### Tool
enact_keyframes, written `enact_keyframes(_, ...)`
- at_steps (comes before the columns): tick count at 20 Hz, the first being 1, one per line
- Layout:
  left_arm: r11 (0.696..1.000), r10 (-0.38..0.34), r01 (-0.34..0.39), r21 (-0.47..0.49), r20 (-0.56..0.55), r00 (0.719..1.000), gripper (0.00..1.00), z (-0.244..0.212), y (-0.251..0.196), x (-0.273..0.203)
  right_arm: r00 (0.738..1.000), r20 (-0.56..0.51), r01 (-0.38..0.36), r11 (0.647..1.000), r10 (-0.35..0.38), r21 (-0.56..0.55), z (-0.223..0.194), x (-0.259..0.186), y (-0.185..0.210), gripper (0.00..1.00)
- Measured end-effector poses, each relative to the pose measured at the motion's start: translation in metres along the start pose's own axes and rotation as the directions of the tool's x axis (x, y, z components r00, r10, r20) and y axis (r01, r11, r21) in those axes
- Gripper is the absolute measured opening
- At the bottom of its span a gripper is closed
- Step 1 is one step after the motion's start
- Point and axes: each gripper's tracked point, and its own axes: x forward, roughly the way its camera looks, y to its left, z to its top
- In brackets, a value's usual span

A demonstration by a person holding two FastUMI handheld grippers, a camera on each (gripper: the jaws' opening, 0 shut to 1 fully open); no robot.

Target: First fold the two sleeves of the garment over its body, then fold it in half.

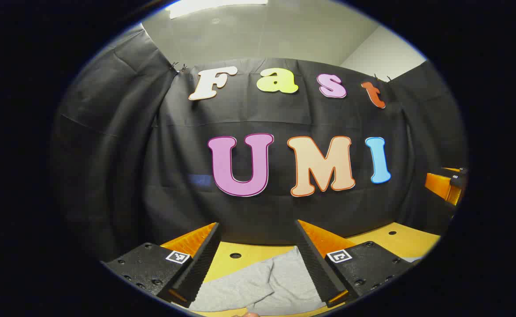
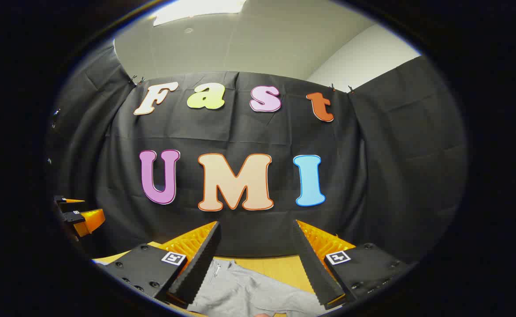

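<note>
1. The garment (image 1: pixel 258 284) is grey cloth, lying rumpled on the table (image 1: pixel 399 240), with soft folds across it.
2. In the left gripper view it lies on the near part of the table, under and between the fingers; a dark hole in the tabletop sits just past its far edge.
3. In the right gripper view the garment (image 2: pixel 249 290) shows a small zipper near its far edge.
4. The left gripper (image 1: pixel 258 255) stands wide apart, released, above the cloth, gripping nothing.
5. The right gripper (image 2: pixel 255 259) is likewise spread wide and grips nothing; whether its fingers touch the cloth cannot be told.
</note>
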Motion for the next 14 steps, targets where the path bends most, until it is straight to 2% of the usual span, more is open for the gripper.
enact_keyframes(5,1.000,0.020,-0.020,0.004,-0.004,1.000,0.96,-0.002,0.003,0.001,1.000,0.009,-0.015,1.000,0.015,-0.019,0.003,0.003,0.000,0.96)
enact_keyframes(6,1.000,0.022,-0.022,0.004,-0.005,1.000,0.96,-0.003,0.003,0.001,1.000,0.006,-0.016,1.000,0.016,-0.018,0.001,0.004,-0.001,1.00)
enact_keyframes(11,1.000,0.026,-0.026,0.010,-0.004,1.000,0.98,-0.004,0.004,0.002,1.000,0.001,-0.021,1.000,0.021,-0.019,-0.001,0.009,0.001,1.00)
enact_keyframes(12,1.000,0.026,-0.026,0.011,-0.004,1.000,0.96,-0.004,0.004,0.004,1.000,0.001,-0.023,1.000,0.023,-0.019,-0.002,0.009,0.002,0.96)
enact_keyframes(14,1.000,0.026,-0.026,0.012,-0.008,1.000,0.96,-0.005,0.005,0.006,1.000,0.001,-0.023,1.000,0.023,-0.019,-0.002,0.011,0.003,0.96)
